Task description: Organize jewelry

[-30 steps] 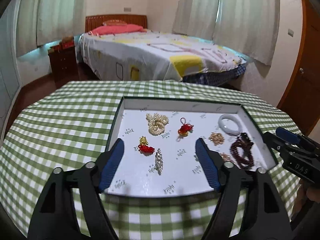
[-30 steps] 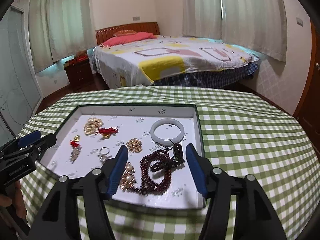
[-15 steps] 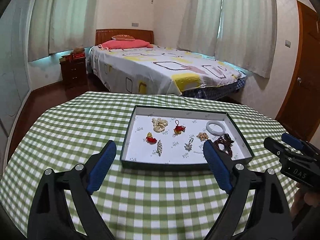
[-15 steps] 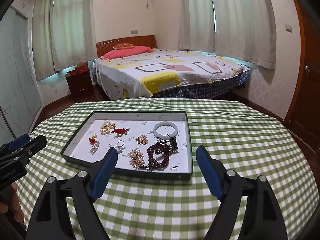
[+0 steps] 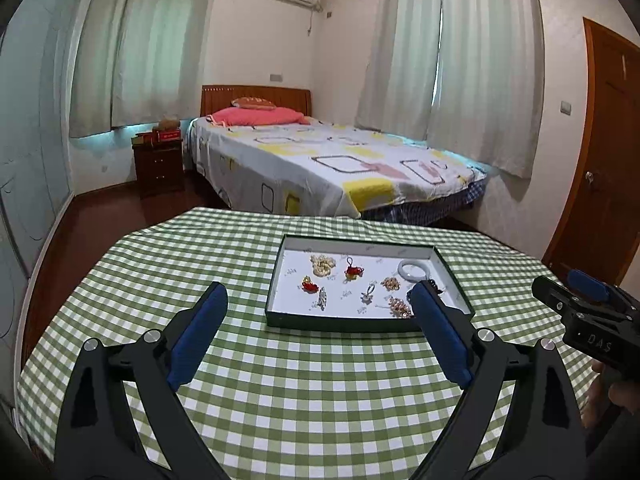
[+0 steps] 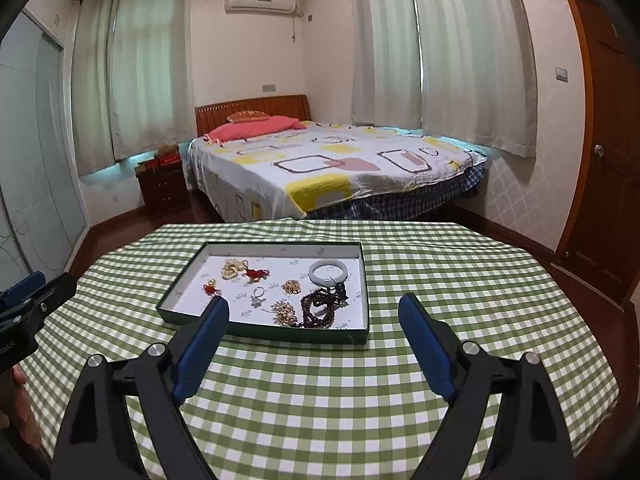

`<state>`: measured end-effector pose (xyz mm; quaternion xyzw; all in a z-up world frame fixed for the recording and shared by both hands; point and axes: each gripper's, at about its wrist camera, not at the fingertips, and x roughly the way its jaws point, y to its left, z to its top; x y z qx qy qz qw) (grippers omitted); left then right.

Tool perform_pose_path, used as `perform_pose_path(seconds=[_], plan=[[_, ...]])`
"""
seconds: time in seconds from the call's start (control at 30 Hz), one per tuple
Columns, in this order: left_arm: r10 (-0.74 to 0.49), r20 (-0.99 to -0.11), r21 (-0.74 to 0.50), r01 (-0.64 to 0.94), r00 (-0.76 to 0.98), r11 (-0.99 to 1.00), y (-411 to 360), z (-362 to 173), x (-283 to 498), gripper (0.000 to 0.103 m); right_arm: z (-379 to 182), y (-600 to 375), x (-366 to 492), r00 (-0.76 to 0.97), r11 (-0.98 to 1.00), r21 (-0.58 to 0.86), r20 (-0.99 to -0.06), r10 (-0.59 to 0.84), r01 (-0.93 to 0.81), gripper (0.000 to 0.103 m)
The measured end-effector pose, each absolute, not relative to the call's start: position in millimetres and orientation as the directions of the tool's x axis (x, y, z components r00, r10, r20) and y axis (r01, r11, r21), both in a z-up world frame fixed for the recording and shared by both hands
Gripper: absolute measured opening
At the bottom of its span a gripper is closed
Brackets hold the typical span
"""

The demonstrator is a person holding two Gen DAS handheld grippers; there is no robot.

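Right now both of my tongs hang above the green-and-white checked tabletop (image 5: pixel 304 364), short of the shallow dark-green cardboard tray with a white floor (image 6: pixel 256 330). My left tongs (image 5: pixel 318 330) are spread wide with nothing between the blue pads; their jaws have just been opening. My right tongs (image 6: pixel 314 338) are released too, likewise just opening, and empty. Inside the tray the jewelry lies loose: a pale white bangle (image 6: pixel 329 271) toward the far right corner, a dark red beaded string (image 6: pixel 318 310) just in front of it, a cream pearl cluster (image 6: pixel 231 269) at the far left touching a red knotted charm (image 6: pixel 256 275), and small gold pieces (image 6: pixel 285 310) near the front wall. Each view catches the other tongs at its edge.
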<state>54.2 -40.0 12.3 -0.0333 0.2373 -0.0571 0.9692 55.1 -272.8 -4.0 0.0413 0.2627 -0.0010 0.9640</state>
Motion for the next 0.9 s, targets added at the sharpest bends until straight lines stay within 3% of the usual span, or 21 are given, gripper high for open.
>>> perform_pose_path(seconds=[0.4,0.9], plan=[[-0.143,-0.394,-0.099,0.113,0.908,0.989,-39.6,36.4,15.6,0.091,18.5,-268.3,16.8,0.896,0.997,0.071,-0.444,0.008,0.026,0.084],[-0.153,-0.377,-0.096,0.125,0.913,0.987,-41.3,40.9,-1.6,0.092,24.7,-264.7,2.7,0.912,0.998,0.06,-0.411,0.006,0.02,0.085]])
